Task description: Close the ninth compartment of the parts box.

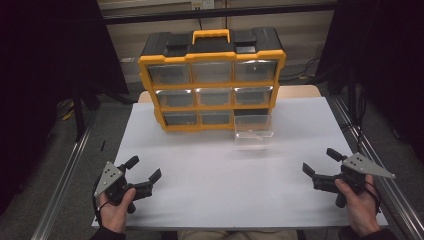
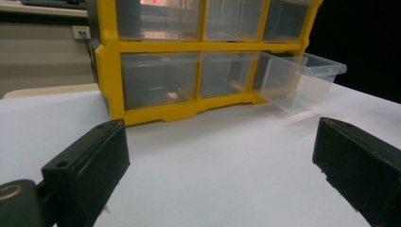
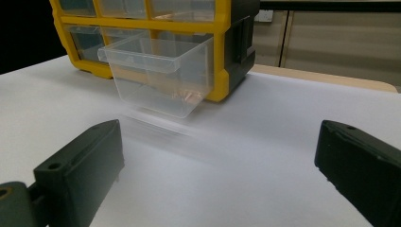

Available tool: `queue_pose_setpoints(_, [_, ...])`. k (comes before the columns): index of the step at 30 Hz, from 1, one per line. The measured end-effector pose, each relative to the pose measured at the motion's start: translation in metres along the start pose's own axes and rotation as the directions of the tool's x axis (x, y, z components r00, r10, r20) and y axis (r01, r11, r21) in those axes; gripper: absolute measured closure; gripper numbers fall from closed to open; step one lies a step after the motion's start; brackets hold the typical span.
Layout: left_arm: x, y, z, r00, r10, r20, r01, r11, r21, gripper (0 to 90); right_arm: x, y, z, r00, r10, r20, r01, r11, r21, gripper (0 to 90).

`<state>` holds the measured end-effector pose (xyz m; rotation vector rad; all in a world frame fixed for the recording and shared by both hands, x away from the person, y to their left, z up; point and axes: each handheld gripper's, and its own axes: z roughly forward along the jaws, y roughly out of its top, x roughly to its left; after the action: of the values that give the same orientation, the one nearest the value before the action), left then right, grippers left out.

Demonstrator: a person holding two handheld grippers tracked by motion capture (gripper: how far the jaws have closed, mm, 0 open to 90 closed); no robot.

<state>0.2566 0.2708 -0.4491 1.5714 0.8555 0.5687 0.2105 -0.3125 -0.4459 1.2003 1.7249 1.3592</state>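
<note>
Both hands are low at the near edge of the white desk point(image 1: 220, 175), well apart from each other. The left hand-held gripper point(image 1: 146, 169) sits at the near left corner, its two black jaws spread wide with nothing between them; from its own camera there is bare white surface in the gap. Over on the right, the right hand-held gripper point(image 1: 325, 161) is the same story: jaws apart, holding nothing, angled in toward the middle of the desk.

At the far side stands the yellow-and-black organizer point(image 1: 212, 80), three rows of three clear drawers, an orange carry handle point(image 1: 211, 36) on top. It stands upright on the desk, well away from both grippers.

Look at the bottom right slot: the clear drawer point(image 1: 253, 131) there is pulled out toward us, still partly in its slot, its front end sticking out over the desk. In the right gripper view that drawer point(image 3: 161, 75) looks empty, though the plastic is hard to read. The other eight drawers are pushed in. In the left gripper view, a small pale object point(image 2: 173, 95) lies inside the bottom left drawer; I cannot tell what it is.
</note>
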Motion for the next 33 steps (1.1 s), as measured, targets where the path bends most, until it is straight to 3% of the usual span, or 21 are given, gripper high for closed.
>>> queue_pose_setpoints(9, [0.001,-0.001,-0.001,1.0000,0.000,0.003,0.000,1.0000,0.006,4.3,0.000,0.000,0.000,0.9999,0.011,-0.005,-0.011,1.000,0.013,1.4])
queue_pose_setpoints(15, [0.000,-0.003,0.001,0.9997,-0.002,0.023,0.001,0.9996,0.027,4.0,0.002,0.000,0.001,0.9994,0.008,-0.034,-0.007,0.999,0.033,3.7])
queue_pose_setpoints(28, [0.000,-0.003,0.002,0.9999,0.002,0.014,-0.002,0.9996,0.030,3.4,0.012,0.002,0.004,0.9942,-0.019,-0.106,0.022,0.999,0.023,0.2])
queue_pose_setpoints(33, [0.000,-0.003,0.002,1.0000,0.003,0.007,-0.003,0.9996,0.030,3.2,0.016,0.004,0.007,0.9920,-0.008,-0.126,0.012,1.000,0.025,0.0])
